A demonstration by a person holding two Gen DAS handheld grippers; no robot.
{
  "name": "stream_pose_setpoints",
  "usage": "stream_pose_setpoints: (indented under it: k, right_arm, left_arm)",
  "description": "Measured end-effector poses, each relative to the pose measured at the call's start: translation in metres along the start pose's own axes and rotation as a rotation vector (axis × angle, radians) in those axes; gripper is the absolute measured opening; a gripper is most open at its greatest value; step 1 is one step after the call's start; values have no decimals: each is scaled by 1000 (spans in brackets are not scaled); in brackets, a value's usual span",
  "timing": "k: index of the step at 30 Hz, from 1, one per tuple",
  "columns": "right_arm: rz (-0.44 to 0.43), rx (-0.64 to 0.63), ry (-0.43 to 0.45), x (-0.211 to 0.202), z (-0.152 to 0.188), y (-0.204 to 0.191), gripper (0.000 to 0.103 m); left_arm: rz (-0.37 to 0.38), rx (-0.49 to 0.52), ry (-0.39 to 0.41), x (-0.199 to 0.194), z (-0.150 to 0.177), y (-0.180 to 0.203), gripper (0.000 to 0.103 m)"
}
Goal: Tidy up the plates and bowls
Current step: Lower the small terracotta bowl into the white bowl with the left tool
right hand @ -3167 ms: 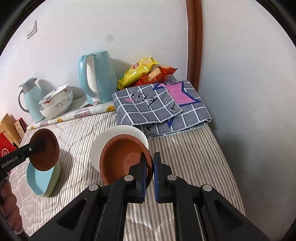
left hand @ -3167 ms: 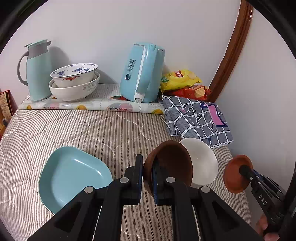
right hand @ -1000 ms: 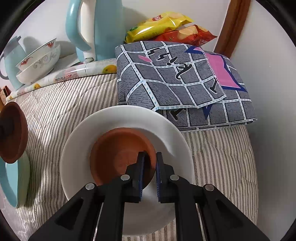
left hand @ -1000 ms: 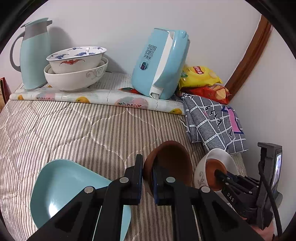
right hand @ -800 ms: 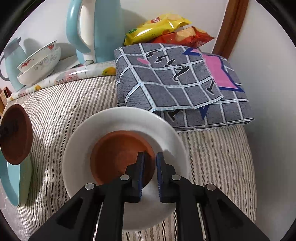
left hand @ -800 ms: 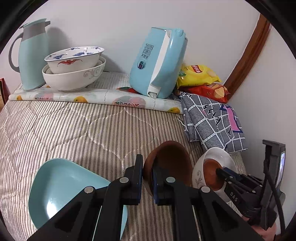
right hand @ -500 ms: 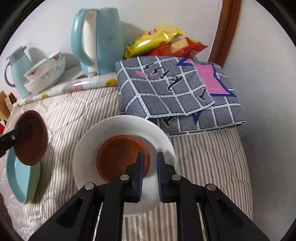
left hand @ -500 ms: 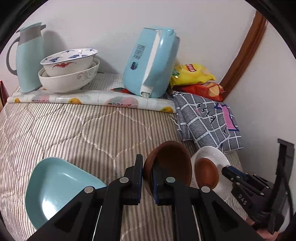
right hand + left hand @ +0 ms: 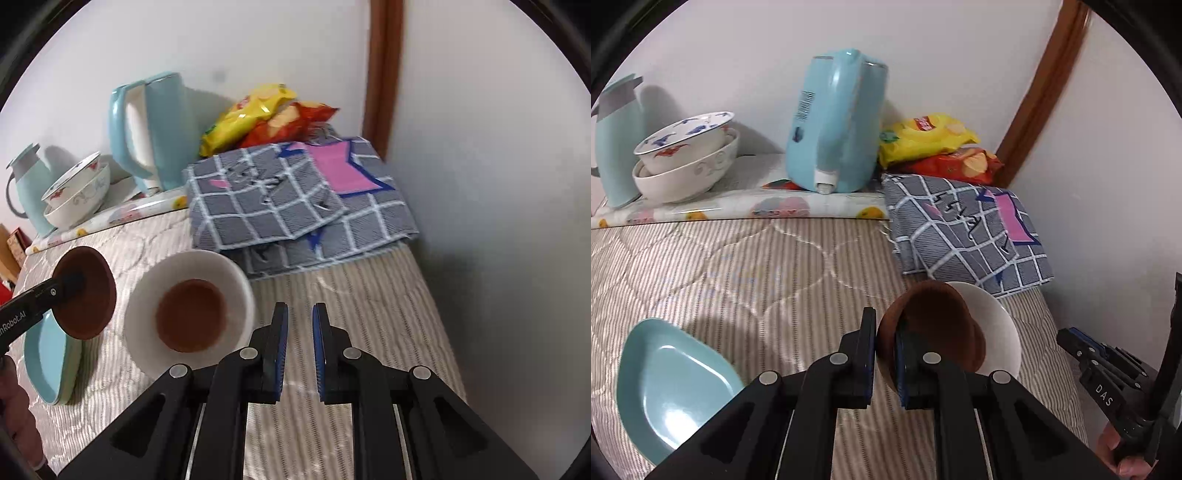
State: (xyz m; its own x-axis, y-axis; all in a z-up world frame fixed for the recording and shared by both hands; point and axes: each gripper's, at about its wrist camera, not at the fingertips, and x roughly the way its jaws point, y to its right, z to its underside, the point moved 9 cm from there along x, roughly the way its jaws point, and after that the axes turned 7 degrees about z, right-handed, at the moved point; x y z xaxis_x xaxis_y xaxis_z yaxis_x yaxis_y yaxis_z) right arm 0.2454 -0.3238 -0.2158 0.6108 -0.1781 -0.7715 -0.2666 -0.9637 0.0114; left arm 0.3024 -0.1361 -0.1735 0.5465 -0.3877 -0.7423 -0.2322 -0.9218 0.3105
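Left gripper (image 9: 885,345) pinches the rim of a dark brown saucer (image 9: 932,325), held tilted above the striped bedcover (image 9: 738,266). Right gripper (image 9: 298,332) spread, holding nothing, beside white bowl (image 9: 207,266) containing a terracotta saucer (image 9: 191,314). Light blue plate (image 9: 668,384) lies left.

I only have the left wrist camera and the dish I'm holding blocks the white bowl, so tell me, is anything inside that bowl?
Observer: Yes. The right wrist view shows a brown dish lying flat in the white bowl.
Operator: Is the right gripper holding it?
Observer: No. The right gripper is open and empty, beside the bowl.
Operator: Is my dish over the bowl?
Observer: No. The left gripper holds the second brown dish tilted, clear of the bowl, on the teal plate side.
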Motion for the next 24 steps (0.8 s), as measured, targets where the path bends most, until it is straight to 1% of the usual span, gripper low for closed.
stream_pose_setpoints:
  k: [6, 11, 19, 24]
  right_arm:
    - [35, 48, -27, 10, 15, 33, 13]
    - [46, 85, -44, 16, 24, 47, 13]
    - [41, 105, -61, 29, 29, 52, 13]
    - [39, 107, -69, 34, 30, 53, 13]
  left_arm:
    - [3, 7, -22, 18, 1, 13, 9]
    - [18, 16, -50, 35, 3, 24, 9]
    - [33, 17, -77, 53, 6, 35, 10]
    - [57, 8, -95, 61, 10, 41, 10]
